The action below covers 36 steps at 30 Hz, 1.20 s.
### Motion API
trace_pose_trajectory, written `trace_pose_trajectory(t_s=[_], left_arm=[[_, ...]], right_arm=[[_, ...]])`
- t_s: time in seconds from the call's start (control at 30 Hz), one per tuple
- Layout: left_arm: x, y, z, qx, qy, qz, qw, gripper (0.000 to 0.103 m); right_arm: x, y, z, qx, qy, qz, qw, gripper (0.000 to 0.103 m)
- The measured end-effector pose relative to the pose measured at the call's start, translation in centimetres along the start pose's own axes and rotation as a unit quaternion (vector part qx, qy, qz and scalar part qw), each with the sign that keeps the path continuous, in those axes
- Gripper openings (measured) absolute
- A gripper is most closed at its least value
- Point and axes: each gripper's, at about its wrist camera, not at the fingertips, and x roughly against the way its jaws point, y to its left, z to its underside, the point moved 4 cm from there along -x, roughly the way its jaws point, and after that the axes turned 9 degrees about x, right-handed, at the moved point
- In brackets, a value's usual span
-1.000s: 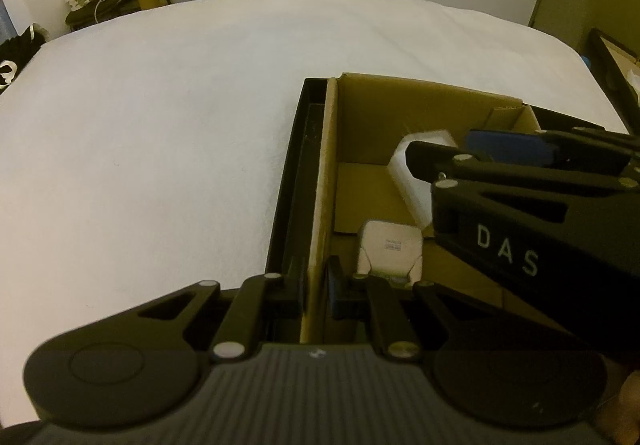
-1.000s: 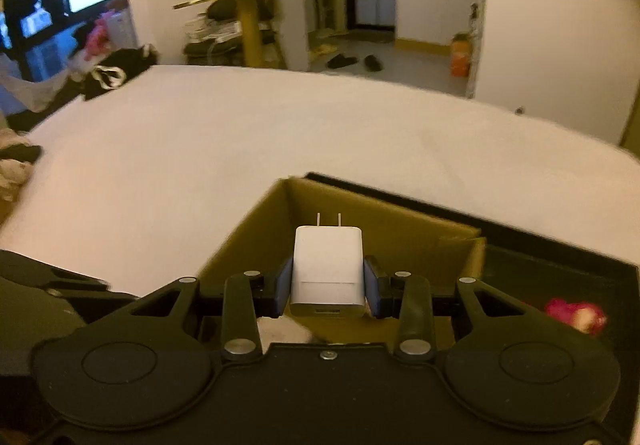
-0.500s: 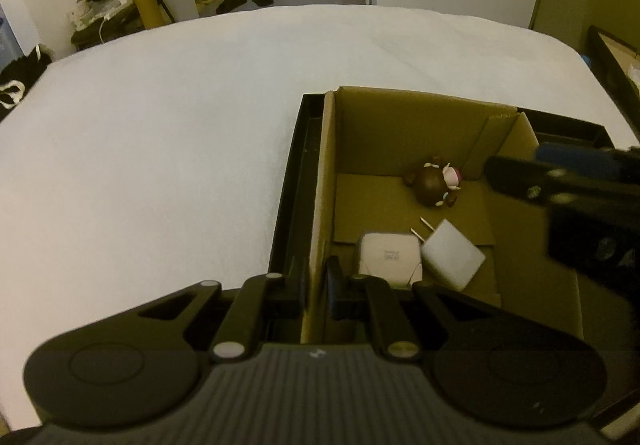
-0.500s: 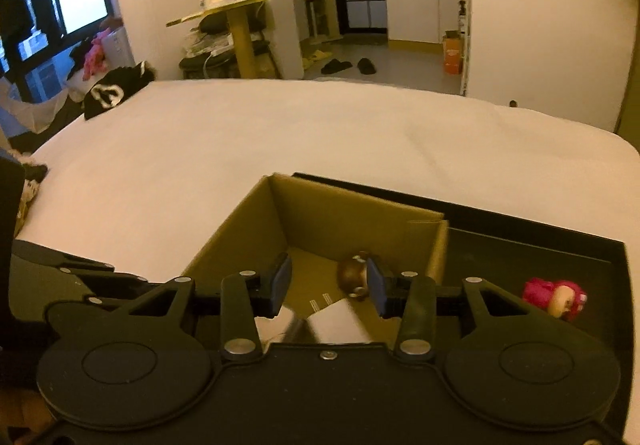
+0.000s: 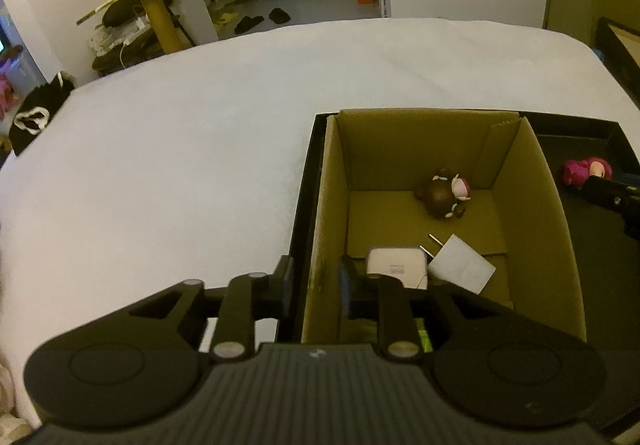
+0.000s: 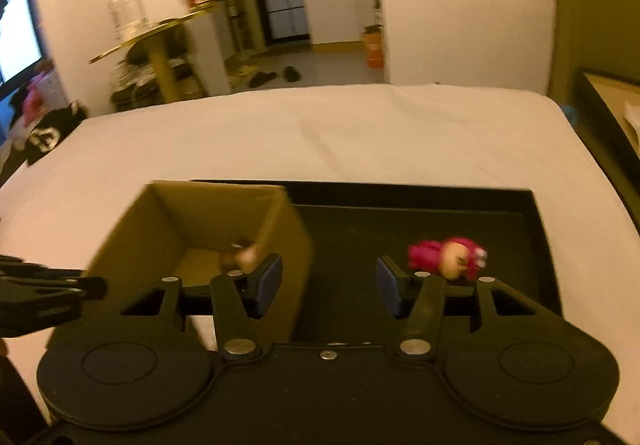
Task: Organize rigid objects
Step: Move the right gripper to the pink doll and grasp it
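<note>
An open cardboard box (image 5: 320,205) (image 6: 132,221) stands at the left end of a black tray (image 6: 440,221). In the box lie a white plug charger (image 5: 462,263), a white square adapter (image 5: 394,265) and a brown figurine (image 5: 442,193). My left gripper (image 5: 316,279) is shut on the box's left wall. A pink figurine (image 6: 448,255) (image 5: 586,171) lies on the tray's right part. My right gripper (image 6: 328,287) is open and empty above the tray, just right of the box, with the pink figurine beyond its right finger.
The tray lies on a white bed (image 5: 180,149). A black garment (image 5: 34,117) lies at the bed's far left edge. A round yellow side table (image 6: 160,45) with a glass jar stands beyond. A dark frame (image 6: 608,117) is at the right.
My right gripper let the white charger fall into the box, opened wide, and moved right over the tray. My left gripper kept its hold on the box wall.
</note>
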Motion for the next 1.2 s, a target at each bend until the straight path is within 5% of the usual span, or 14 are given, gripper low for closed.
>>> trace_pose_trajectory(t_s=[0.33, 0.57, 1.03, 1.13, 1.2], left_arm=[[-0.2, -2.2, 0.1, -0.048, -0.013, -0.042, 0.9979, 0.047], [-0.8, -3.4, -0.3, -0.066, -0.009, -0.056, 0.9962, 0.052], [-2.1, -5.1, -0.3, -0.11, -0.019, -0.131, 0.9851, 0.065], [-2.1, -5.3, -0.2, -0.122, -0.024, -0.14, 0.9823, 0.066], [-2.1, -5.3, -0.1, -0.127, -0.026, -0.144, 0.9811, 0.067]], right_arm=[[-2.4, -4.3, 2.7, -0.031, 0.005, 0.04, 0.999, 0.065], [-5.0, -5.6, 2.9, -0.032, 0.005, 0.088, 0.996, 0.098], [-8.9, -6.6, 3.4, -0.021, 0.025, 0.137, 0.99, 0.099], [-9.2, -6.7, 3.7, -0.018, 0.03, 0.142, 0.989, 0.092], [-8.9, -6.6, 3.7, -0.016, 0.021, 0.139, 0.99, 0.074]])
